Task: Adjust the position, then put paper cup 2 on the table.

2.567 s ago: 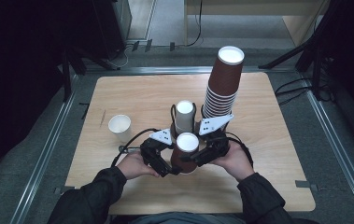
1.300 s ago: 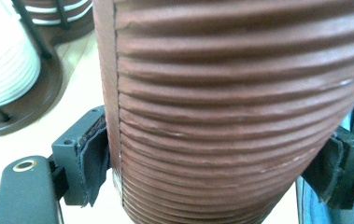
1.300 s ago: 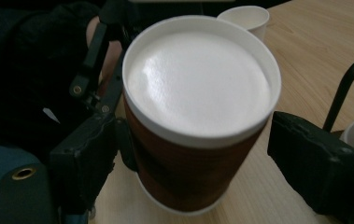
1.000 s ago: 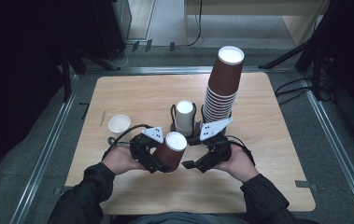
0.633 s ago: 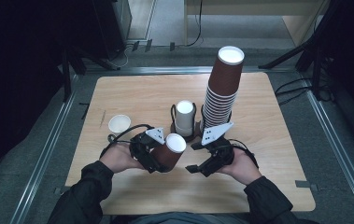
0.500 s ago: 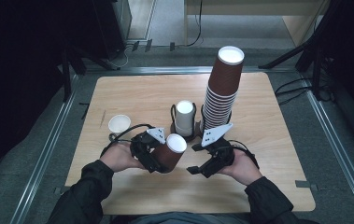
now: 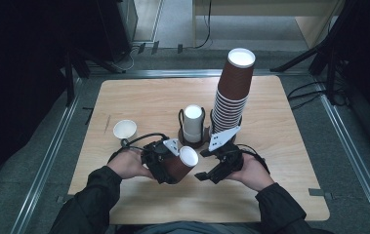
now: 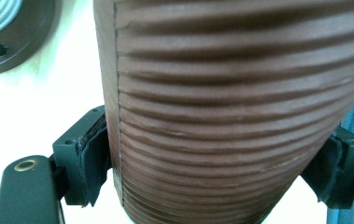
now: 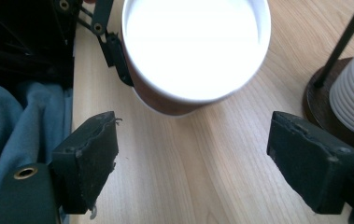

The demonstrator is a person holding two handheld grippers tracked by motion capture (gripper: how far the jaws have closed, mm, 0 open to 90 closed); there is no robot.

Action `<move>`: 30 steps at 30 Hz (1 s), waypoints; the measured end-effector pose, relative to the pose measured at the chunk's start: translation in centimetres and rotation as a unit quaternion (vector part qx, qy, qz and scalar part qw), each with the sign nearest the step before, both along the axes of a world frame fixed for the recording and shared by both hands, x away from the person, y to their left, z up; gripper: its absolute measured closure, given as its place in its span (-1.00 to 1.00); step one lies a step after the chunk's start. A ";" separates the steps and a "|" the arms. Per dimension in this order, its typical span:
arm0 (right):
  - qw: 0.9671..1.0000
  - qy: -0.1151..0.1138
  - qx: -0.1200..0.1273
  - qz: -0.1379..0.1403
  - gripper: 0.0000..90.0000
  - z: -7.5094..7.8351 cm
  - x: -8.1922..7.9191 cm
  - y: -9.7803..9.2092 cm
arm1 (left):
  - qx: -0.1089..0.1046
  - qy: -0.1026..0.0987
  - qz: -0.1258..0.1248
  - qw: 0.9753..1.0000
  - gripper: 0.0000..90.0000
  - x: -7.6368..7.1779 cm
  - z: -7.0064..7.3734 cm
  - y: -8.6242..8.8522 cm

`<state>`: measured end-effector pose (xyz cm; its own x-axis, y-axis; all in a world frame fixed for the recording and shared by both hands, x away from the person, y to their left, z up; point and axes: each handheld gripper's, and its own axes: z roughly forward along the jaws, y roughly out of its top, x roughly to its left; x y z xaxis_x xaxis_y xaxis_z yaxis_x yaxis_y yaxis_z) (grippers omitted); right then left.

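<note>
A ribbed brown paper cup (image 7: 180,164) (image 8: 230,112) with a white inside (image 9: 195,44) is held tilted toward the right, just above the table's front middle. My left gripper (image 7: 165,163) (image 8: 209,163) is shut on its ribbed wall, one pad on each side. My right gripper (image 7: 207,174) (image 9: 207,163) stands open just right of the cup's mouth, its two pads (image 9: 93,154) spread wide with bare wood between them. It touches nothing.
A tall leaning stack of brown cups (image 7: 231,92) stands behind my right hand. A stack of small white cups (image 7: 193,122) sits on a round dark stand (image 7: 203,139) with a wire post. One small white cup (image 7: 125,129) stands at the left.
The brown cup went from between both grippers over to the left gripper alone and tilted right. The right gripper let go, opened and drew back to the right.
</note>
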<state>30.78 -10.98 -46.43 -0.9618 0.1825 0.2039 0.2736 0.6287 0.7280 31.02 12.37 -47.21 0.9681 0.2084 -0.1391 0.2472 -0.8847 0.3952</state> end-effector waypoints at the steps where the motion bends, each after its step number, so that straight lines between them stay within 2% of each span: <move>1: 1.000 0.000 0.001 0.002 -0.64 0.0 0.0 0.1 | 0.003 0.000 -0.004 1.000 -0.67 0.0 0.0 -0.1; 8: 1.000 0.011 -0.003 0.016 -0.66 0.0 0.1 1.4 | 0.008 0.003 -0.023 1.000 -0.68 -0.3 -0.3 -0.8; 17: 0.999 0.012 -0.012 0.034 -0.66 -0.3 -0.1 2.8 | 0.014 0.004 -0.045 0.999 -0.68 -0.7 -0.7 -1.4; 21: 0.999 0.009 -0.013 0.042 -0.58 -0.4 -0.1 3.1 | 0.013 0.012 -0.042 0.999 -0.69 -0.8 -0.7 -1.6; 24: 0.999 0.018 -0.017 0.047 -0.53 -0.4 -0.3 3.2 | 0.012 0.018 -0.048 0.999 -0.70 -0.9 -0.7 -1.7; 27: 0.998 0.015 -0.020 0.051 -0.50 -0.4 -0.3 3.2 | 0.015 0.023 -0.052 0.998 -0.72 -0.9 -0.9 -1.8; 30: 0.998 0.009 -0.023 0.055 -0.50 -0.4 -0.4 3.2 | 0.012 0.016 -0.053 0.998 -0.74 -0.9 -0.9 -1.8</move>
